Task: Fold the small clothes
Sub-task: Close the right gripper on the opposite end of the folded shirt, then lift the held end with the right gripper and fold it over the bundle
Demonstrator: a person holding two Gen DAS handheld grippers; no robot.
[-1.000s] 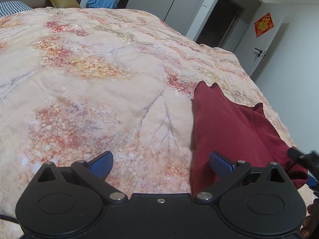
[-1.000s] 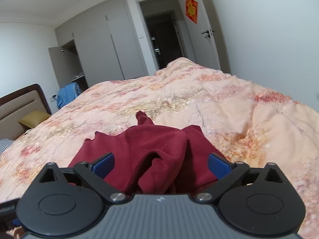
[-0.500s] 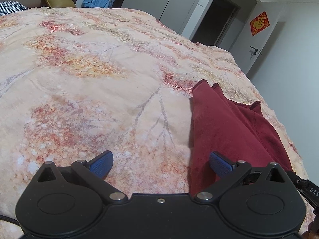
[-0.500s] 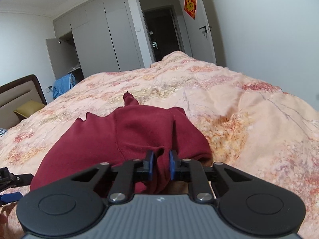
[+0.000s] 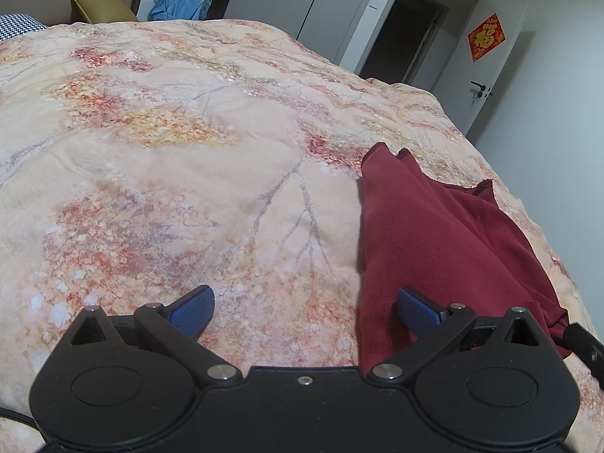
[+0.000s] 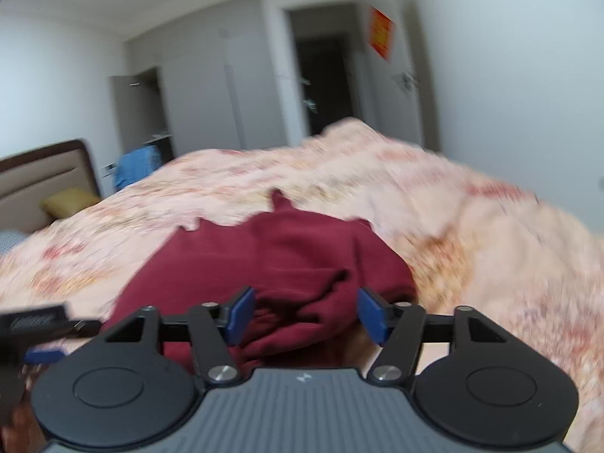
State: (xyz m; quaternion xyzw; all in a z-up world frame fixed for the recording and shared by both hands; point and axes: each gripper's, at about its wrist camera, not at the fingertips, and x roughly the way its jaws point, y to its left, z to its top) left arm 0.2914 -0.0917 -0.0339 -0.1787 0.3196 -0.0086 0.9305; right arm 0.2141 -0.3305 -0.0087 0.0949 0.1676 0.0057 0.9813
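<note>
A dark red garment (image 5: 434,234) lies partly folded on the floral bedspread (image 5: 170,170), toward the bed's right side. My left gripper (image 5: 304,302) is open wide just above the bed; its right finger hangs over the garment's near edge and its left finger over bare bedspread. In the right wrist view the picture is blurred by motion. There my right gripper (image 6: 306,304) has its jaws opening, with a bunched fold of the garment (image 6: 287,249) between the blue pads, which do not press on it. The right gripper's tip (image 5: 583,343) shows beside the garment's near corner.
The bedspread (image 6: 472,245) covers the whole bed. A yellow pillow (image 5: 102,9) and a headboard (image 6: 45,173) sit at the far left. Blue clothing (image 5: 181,0) hangs by the wardrobe. A dark doorway (image 5: 407,34) and a door with a red decoration (image 5: 487,37) lie beyond the bed.
My right gripper went from open to pinched on a fold of the red garment, then spread its jaws again while shifting. The left gripper stayed in place, open.
</note>
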